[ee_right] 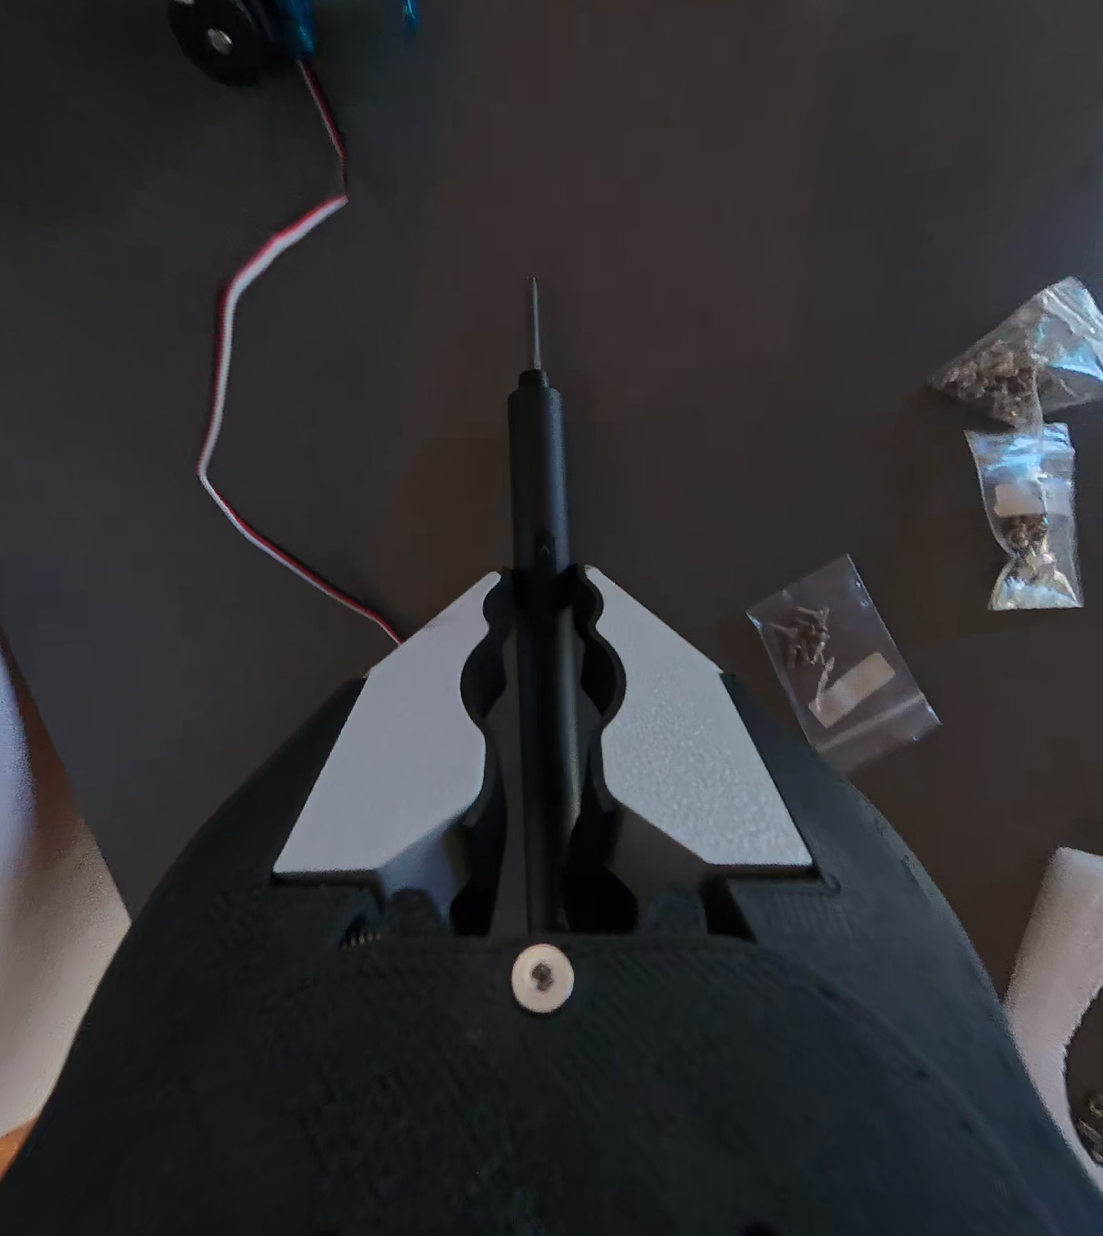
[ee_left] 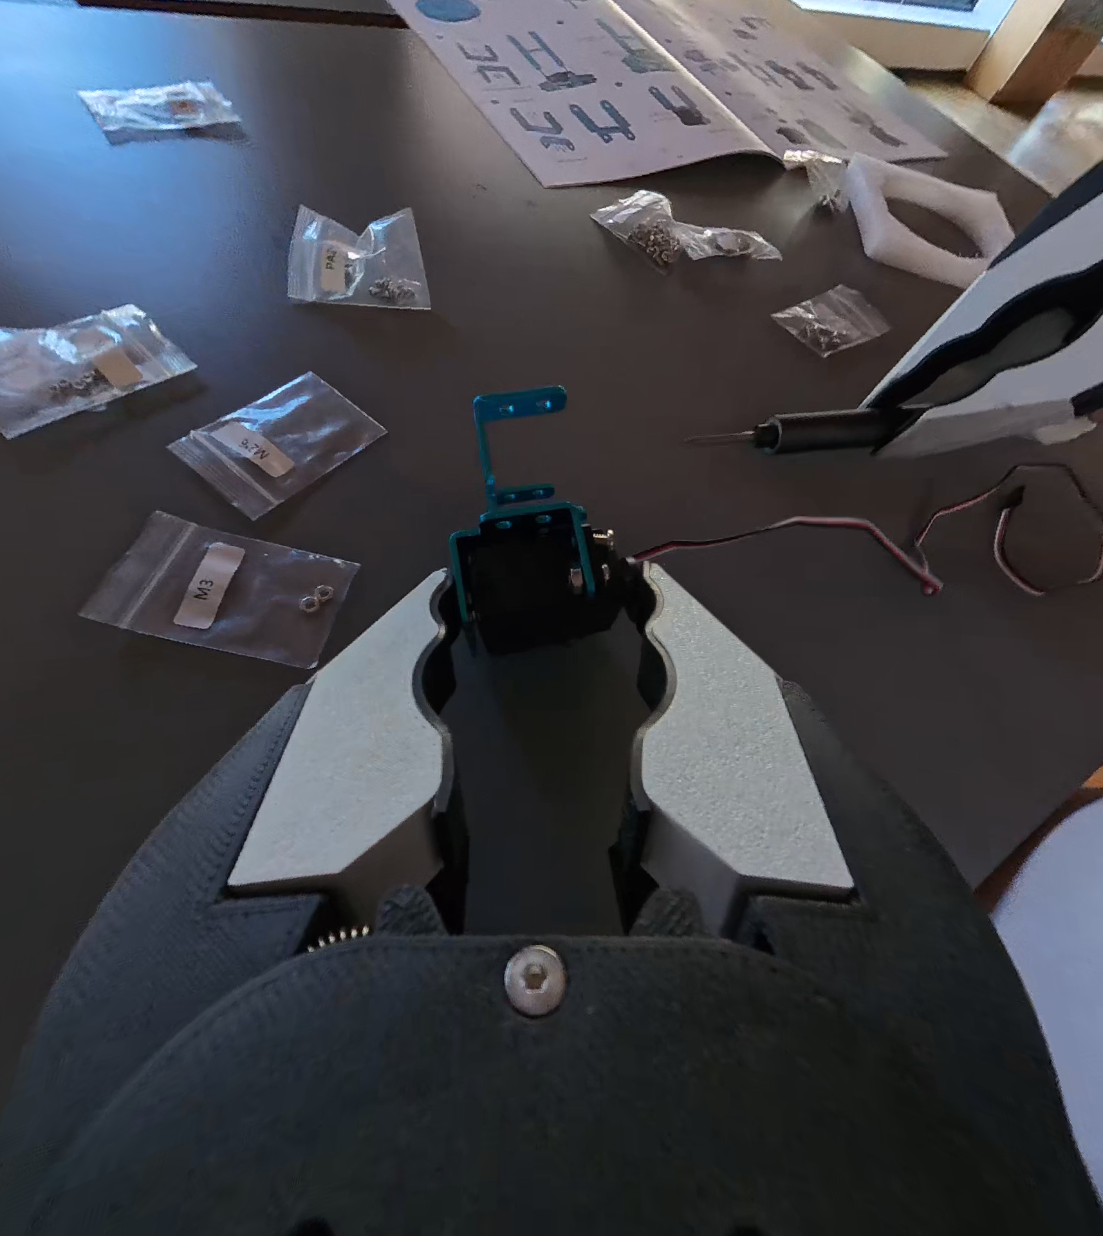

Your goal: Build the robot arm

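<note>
My left gripper (ee_left: 539, 585) is shut on a black servo (ee_left: 535, 595) in a teal metal bracket (ee_left: 512, 455), held on the dark table. The bracket's thin arm stands up beyond the fingertips. A red, white and black wire (ee_left: 803, 528) runs right from the servo. My right gripper (ee_right: 541, 582) is shut on a black screwdriver (ee_right: 539, 468); its thin tip points forward above the table. In the left wrist view the right gripper (ee_left: 890, 418) and screwdriver (ee_left: 816, 431) are to the right of the servo, tip toward it, apart from it. The servo (ee_right: 234, 40) shows at the right wrist view's top left.
Several clear bags of screws and nuts (ee_left: 221, 588) lie left and behind on the dark table (ee_left: 535, 321). An open instruction booklet (ee_left: 636, 87) lies at the back. A white foam piece (ee_left: 923, 221) lies at the right. More bags (ee_right: 836, 662) lie right of the screwdriver. The white foam piece (ee_left: 923, 221) sits 30 cm or so from the ends of my right fingers.
</note>
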The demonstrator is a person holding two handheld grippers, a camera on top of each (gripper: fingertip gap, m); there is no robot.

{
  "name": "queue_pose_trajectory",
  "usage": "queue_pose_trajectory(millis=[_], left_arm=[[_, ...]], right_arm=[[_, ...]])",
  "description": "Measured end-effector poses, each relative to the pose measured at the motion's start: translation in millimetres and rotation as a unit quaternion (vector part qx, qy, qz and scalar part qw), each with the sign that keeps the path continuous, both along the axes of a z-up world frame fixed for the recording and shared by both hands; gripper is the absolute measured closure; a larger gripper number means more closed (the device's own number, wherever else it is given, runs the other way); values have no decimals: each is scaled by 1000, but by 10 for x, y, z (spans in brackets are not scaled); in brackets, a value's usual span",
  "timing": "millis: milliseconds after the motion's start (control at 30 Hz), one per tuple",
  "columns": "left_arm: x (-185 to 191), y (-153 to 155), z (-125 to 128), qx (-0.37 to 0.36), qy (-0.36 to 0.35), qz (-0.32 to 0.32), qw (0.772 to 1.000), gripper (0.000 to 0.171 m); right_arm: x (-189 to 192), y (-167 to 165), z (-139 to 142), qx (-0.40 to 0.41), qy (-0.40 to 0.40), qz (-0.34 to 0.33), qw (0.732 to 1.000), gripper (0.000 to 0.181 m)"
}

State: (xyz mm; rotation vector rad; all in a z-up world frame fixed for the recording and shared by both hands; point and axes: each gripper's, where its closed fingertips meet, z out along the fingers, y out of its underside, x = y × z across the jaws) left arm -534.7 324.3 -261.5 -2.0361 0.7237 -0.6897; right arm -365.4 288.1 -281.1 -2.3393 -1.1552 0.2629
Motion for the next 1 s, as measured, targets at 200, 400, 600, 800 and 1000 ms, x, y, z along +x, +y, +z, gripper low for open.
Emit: queue_pose_trajectory(millis=[200, 400, 600, 800, 1000], left_arm=[[-18, 12, 0, -38, -36, -3, 999, 118], [-44, -21, -4, -38, -36, -5, 999, 120], [-124, -46, 63, -24, -53, 5, 998, 118], [-287, -267, 280, -44, -149, 28, 988, 131], [-176, -521, 203, -151, -221, -18, 963, 141]], right_arm=[[-327, -17, 220, -18, 102, -37, 994, 164], [-728, -114, 505, -39, 167, -30, 985, 165], [-921, -271, 463, -75, 166, -11, 983, 164], [-1111, -363, 468, -128, 206, -27, 970, 164], [-1176, -427, 443, -164, 205, -49, 964, 164]])
